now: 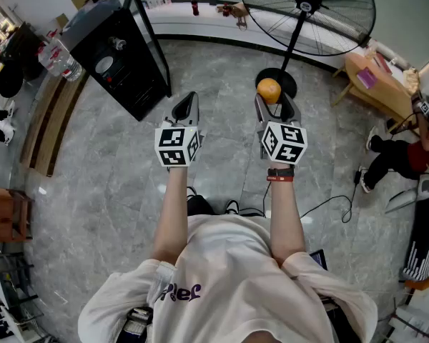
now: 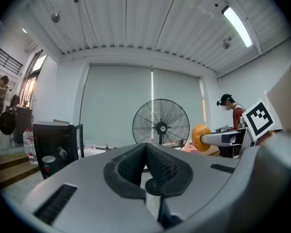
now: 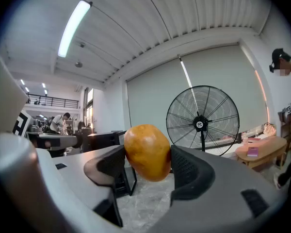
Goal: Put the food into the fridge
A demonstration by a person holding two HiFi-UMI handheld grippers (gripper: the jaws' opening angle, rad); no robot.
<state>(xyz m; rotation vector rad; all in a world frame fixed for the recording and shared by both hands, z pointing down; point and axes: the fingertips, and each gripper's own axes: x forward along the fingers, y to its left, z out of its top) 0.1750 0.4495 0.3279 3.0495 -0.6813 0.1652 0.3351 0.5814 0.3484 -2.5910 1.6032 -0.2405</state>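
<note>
Both forearms extend forward side by side, with the grippers roughly level. The left gripper (image 1: 186, 110) has its jaws together and holds nothing. The right gripper (image 1: 273, 100) is clamped on an orange fruit (image 3: 147, 152), held above the floor. The black fridge (image 1: 121, 63) stands ahead-left, door open, well apart from the fruit. Assessment: transport stage; placement inside remains.

Bright, even light from ceiling tubes (image 3: 73, 27); strong fisheye bending and dark corners.
</note>
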